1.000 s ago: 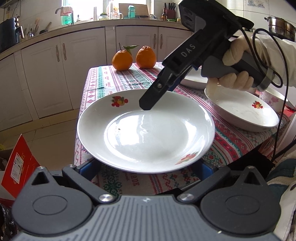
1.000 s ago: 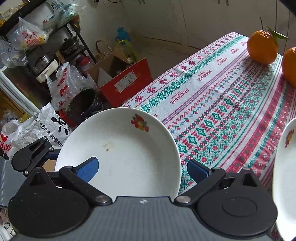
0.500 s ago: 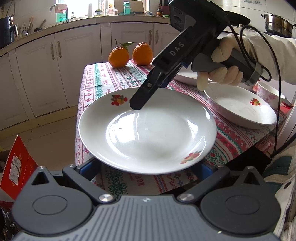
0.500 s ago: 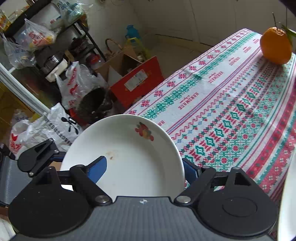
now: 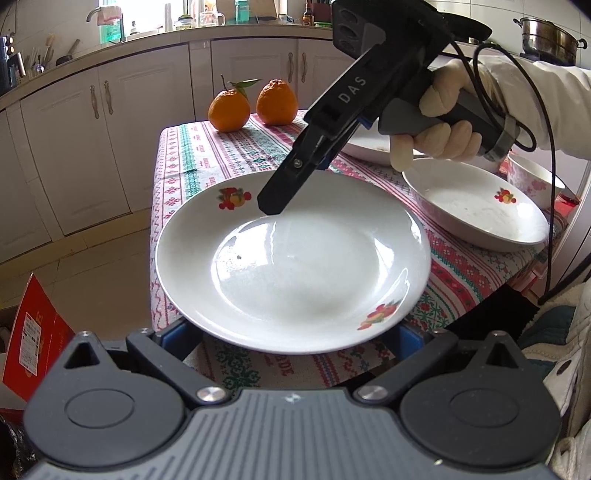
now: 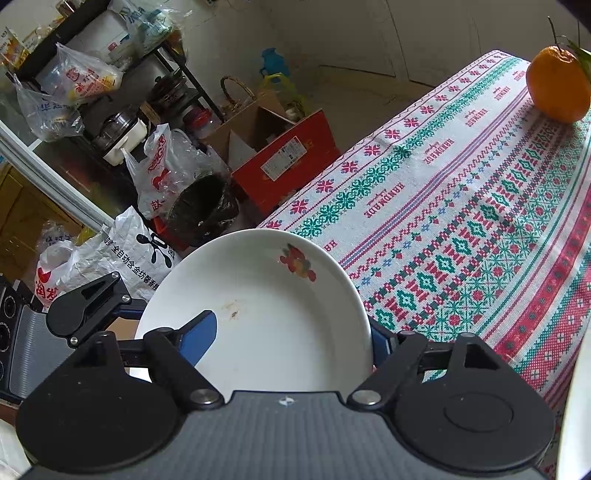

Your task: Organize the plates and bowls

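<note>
2 oranges (image 5: 252, 104), red box (image 6: 286, 162).

Black right gripper (image 5: 271, 206) marked "DAS", grey handle, black cable, blue finger pads (image 6: 197, 334); cream-gloved hand (image 5: 436, 125), white sleeve (image 5: 535, 88).

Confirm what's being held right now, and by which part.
The white plate, pinched at its rim by the right gripper, one finger above, one below. The left gripper sits open under its near edge.

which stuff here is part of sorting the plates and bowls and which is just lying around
Part of the job:
- white plate, right tool gripping its rim
- second white dish
- pink floral bowl
- left tool at the plate's near edge

Just lying about:
- two oranges
- red box
- steel pot
</note>
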